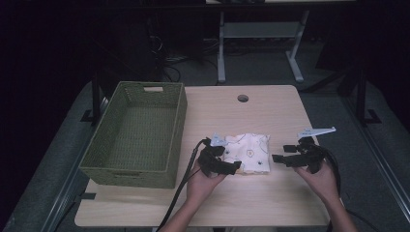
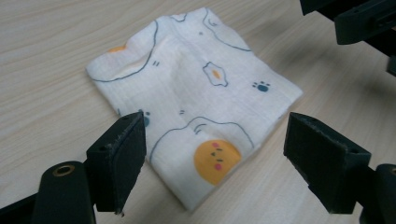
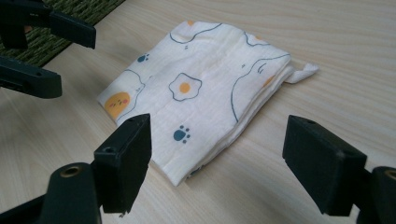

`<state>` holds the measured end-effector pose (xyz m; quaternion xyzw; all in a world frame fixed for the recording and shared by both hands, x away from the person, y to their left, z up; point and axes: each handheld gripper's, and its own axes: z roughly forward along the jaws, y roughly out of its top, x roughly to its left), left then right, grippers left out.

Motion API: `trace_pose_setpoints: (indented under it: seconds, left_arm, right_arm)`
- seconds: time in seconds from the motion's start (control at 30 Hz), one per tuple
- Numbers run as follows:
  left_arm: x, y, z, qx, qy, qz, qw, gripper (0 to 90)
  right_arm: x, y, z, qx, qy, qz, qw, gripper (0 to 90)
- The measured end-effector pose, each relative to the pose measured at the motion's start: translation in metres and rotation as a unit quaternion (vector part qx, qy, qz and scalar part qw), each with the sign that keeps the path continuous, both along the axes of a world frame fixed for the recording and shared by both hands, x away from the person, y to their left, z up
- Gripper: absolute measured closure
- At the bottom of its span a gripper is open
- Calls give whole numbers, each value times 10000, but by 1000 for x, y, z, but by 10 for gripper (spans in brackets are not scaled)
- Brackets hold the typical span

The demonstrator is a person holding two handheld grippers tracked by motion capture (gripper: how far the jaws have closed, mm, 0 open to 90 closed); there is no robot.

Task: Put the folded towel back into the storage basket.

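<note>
Both grippers hover spread wide, holding nothing: the left gripper (image 1: 235, 166) at the folded cloth's (image 1: 250, 152) near-left corner, the right gripper (image 1: 276, 158) just beside its right edge, mid-desk (image 1: 270, 104) toward the near edge.

The high view looks forward and down on the whole desk (image 1: 270, 203) from afar. Each gripper view sits low and close, facing the folded cloth (image 1: 251, 152) from opposite sides; all three share it.
</note>
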<state>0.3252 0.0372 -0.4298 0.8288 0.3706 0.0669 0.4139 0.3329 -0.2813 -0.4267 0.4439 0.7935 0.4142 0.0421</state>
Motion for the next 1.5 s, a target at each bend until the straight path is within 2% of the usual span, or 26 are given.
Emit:
trace_pose_setpoints:
  seconds: [0.07,0.1,0.17,0.3,0.5,0.53,0.6,0.77,0.8,0.93,1.07,1.23,1.37,1.43,1.5]
  left_arm:
    - [2,0,-1,9,31,28,10000,215]
    - [5,1,-4,-18,116,67,9999,216]
    - [6,1,-5,-7,126,96,9999,218]
    - [12,-2,-9,129,184,174,9996,222]
    - [23,-7,-12,229,271,279,9990,232]
    - [25,-8,-13,222,310,291,9989,234]
    - [29,-10,-15,248,344,308,9986,239]
    - [34,-13,-19,235,500,314,9980,254]
    - [36,-15,-21,312,523,341,9976,256]
    - [38,-17,-24,460,569,364,9967,284]
    - [41,-17,-28,589,653,368,9954,315]
    - [40,-19,-29,735,582,313,9951,347]
    - [39,-23,-29,923,399,324,9944,390]
    - [38,-26,-29,1109,279,273,9931,423]
    - [38,-27,-29,1140,242,271,9928,434]
  right_arm:
    - [1,1,-1,-1,18,-18,10000,237]
    - [4,2,-3,14,67,-37,10000,237]
    - [6,2,-4,18,84,-34,10000,237]
    - [15,9,-7,-46,165,-15,9999,239]
    - [27,15,-10,-11,228,-68,9997,263]
    - [33,18,-13,-45,359,-70,9993,262]
    - [37,21,-14,-43,400,-89,9992,263]
    - [45,26,-14,-77,393,-123,9991,287]
    - [50,28,-16,-128,559,-159,9982,284]
    - [55,31,-19,-153,566,-187,9981,294]
    - [60,40,-23,-397,641,-225,9969,328]
    - [63,43,-27,-518,662,-247,9962,372]
    - [63,45,-29,-633,671,-264,9954,410]
    - [63,47,-30,-774,660,-288,9944,441]
    - [63,48,-31,-823,641,-271,9942,448]
